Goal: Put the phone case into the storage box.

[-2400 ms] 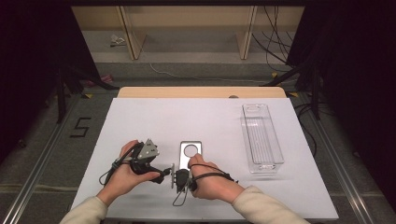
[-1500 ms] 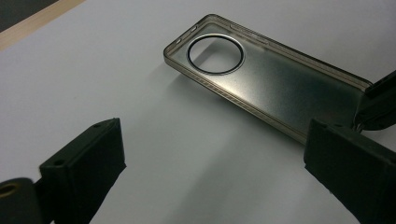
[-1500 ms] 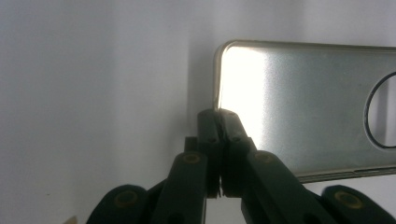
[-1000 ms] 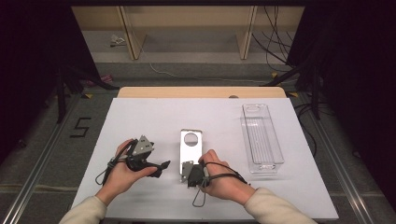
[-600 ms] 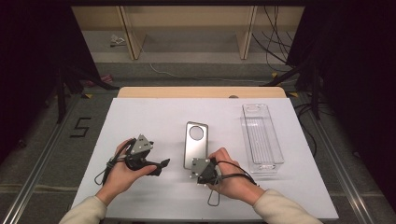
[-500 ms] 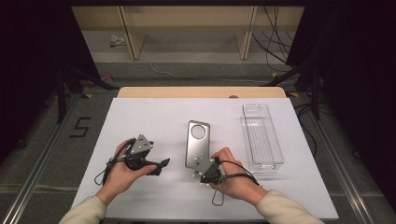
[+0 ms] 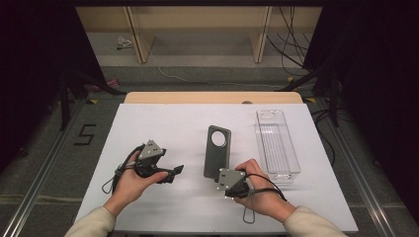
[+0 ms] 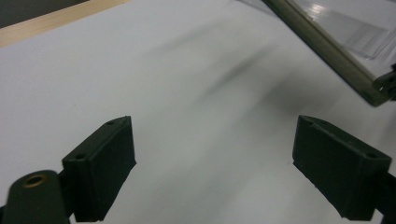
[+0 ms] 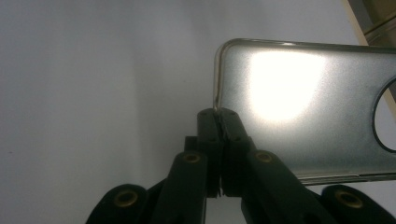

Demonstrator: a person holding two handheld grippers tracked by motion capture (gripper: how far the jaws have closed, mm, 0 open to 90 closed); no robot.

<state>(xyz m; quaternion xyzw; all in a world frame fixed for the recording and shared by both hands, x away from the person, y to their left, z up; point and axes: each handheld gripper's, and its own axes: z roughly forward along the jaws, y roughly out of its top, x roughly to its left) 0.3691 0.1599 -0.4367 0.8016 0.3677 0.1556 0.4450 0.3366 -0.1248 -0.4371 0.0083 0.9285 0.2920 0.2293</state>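
A grey phone case (image 7: 217, 148) with a round camera hole is at the table's middle, its far end pointing away from me. My right gripper (image 7: 213, 174) is shut on the case's near edge. In the right gripper view the jaws (image 9: 219, 119) pinch a corner of the glossy case (image 9: 303, 107). The case seems raised off the white table, with a shadow under it. My left gripper (image 7: 176, 171) is held low at the left, open and holding nothing. In the left gripper view, my left gripper (image 8: 215, 172) has its pads wide apart and the case's edge (image 8: 327, 51) crosses the upper right.
A clear plastic tray (image 7: 276, 143) lies lengthwise at the right of the white table top (image 7: 163, 123), close beside the case. The tray (image 8: 359, 28) also appears behind the case's edge. A wooden strip (image 7: 212, 97) runs along the far edge.
My right gripper has carried the case to the right and turned it, so it now shows dark and tilted. The left gripper has hardly moved.
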